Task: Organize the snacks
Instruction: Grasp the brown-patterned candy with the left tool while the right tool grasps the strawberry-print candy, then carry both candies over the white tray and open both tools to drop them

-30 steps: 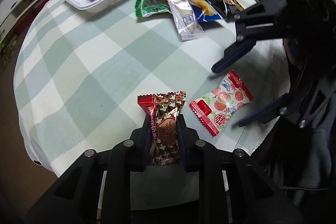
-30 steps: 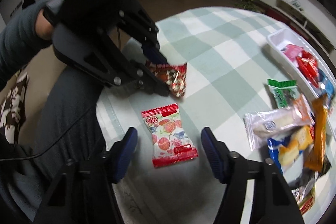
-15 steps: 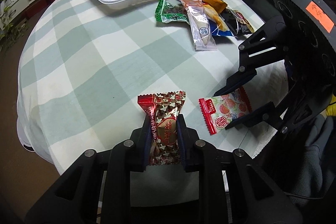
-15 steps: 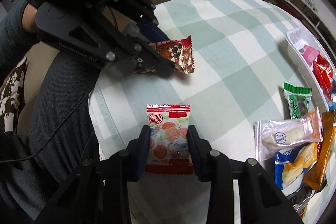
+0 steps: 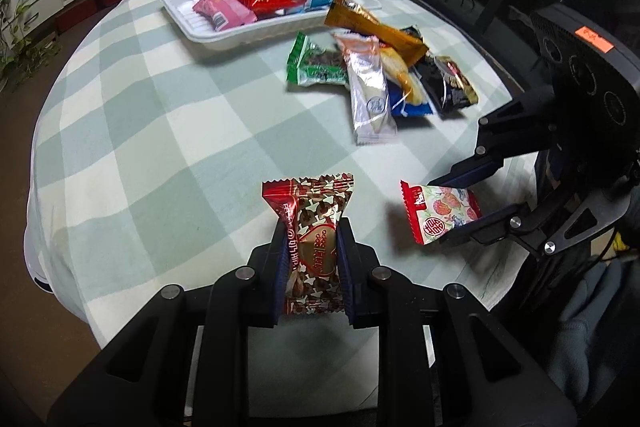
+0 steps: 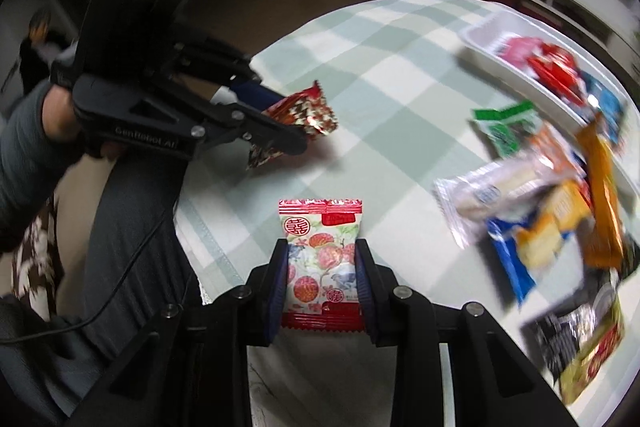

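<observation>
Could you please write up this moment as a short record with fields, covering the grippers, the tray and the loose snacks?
left gripper: shut on the brown-and-red heart-print candy packet, lifted off the cloth
right gripper: jaws have just been closing; now shut on the white floral packet with red ends
white tray: far side of the table, holds a pink, a red and a blue packet
loose pile: green, clear, orange, blue and black packets, overlapping, beside the tray
surface: green-and-white checked tablecloth
</observation>
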